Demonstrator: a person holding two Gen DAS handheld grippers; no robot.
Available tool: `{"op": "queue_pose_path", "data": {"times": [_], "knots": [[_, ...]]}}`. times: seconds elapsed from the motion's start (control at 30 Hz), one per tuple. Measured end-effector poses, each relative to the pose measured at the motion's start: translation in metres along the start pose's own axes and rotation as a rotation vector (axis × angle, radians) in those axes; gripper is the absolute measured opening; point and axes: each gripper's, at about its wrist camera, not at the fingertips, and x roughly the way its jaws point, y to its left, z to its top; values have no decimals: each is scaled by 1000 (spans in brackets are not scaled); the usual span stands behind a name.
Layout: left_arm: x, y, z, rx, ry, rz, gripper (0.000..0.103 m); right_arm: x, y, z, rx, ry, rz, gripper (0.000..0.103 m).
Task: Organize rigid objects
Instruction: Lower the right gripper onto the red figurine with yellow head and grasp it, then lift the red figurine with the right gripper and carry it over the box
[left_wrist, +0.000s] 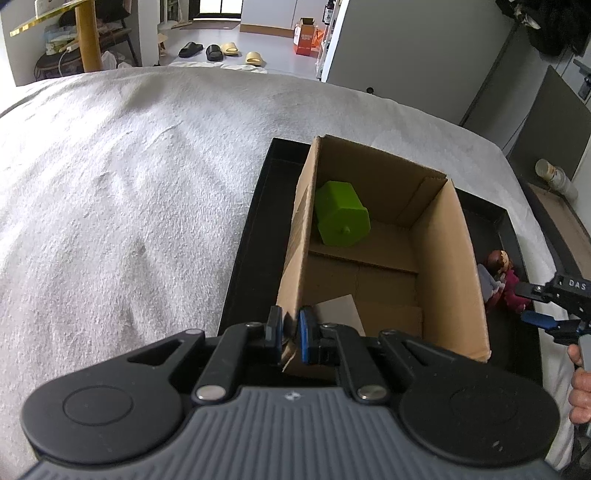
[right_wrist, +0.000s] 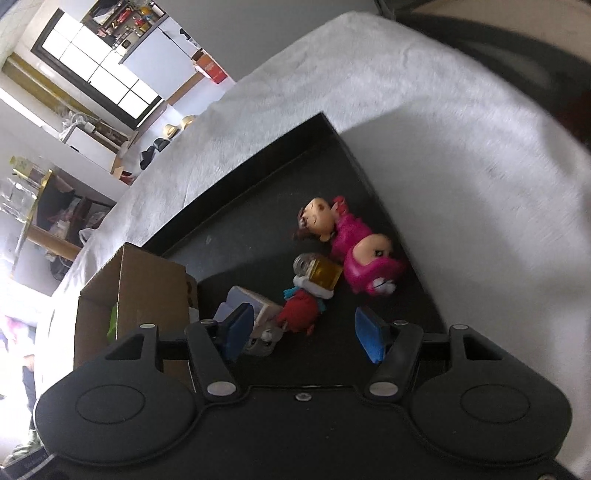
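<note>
1. A tray (left_wrist: 251, 229) lies on the bed (left_wrist: 129, 184), with a cardboard box (left_wrist: 448, 266) standing inside it.
2. A block (left_wrist: 341, 214) rests in the box, against its far-left wall.
3. Right of the box, on the tray floor, toy figures (right_wrist: 347, 240) cluster — one figure (right_wrist: 299, 314) nearest, beside a small toy (right_wrist: 258, 325).
</note>
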Motion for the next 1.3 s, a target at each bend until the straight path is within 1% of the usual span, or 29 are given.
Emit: {"op": "queue_pose_path", "data": {"times": [0.23,0.33,0.43,0.53,0.57,0.63,0.67,0.7,0.73,0.77,0.8,1.07,1.3], "knots": [[0,0,-1,-2,-1,4,8,16,-3,4,14,-10,8,58],[1,0,-1,1,0,5,8,23,-10,4,60,-8,17,58],[1,-1,-1,9,0,8,8,26,-8,4,58,-26,11,58],[1,-2,-2,16,-2,10,8,32,-6,3,45,-22,-12,58],[1,-2,-2,17,-2,10,8,33,-5,2,32,-22,-22,56],[1,-2,-1,16,0,9,8,35,1,0,-25,-31,-60,46],[1,-2,-1,16,0,8,8,36,3,0,-46,-29,-73,38],[1,-2,-1,16,0,8,8,37,3,0,-51,-25,-72,34],[1,-1,-1,14,0,9,8,36,2,-1,-46,-21,-64,33],[2,-1,-1,13,0,8,8,36,2,-2,-45,-12,-52,28],[2,-1,-1,11,-1,8,8,35,2,-3,-44,-6,-48,27],[2,0,-1,4,-2,3,8,23,12,-17,-87,40,-69,26],[2,1,-1,-2,-2,-3,8,3,23,-25,-117,46,-22,26]]}}
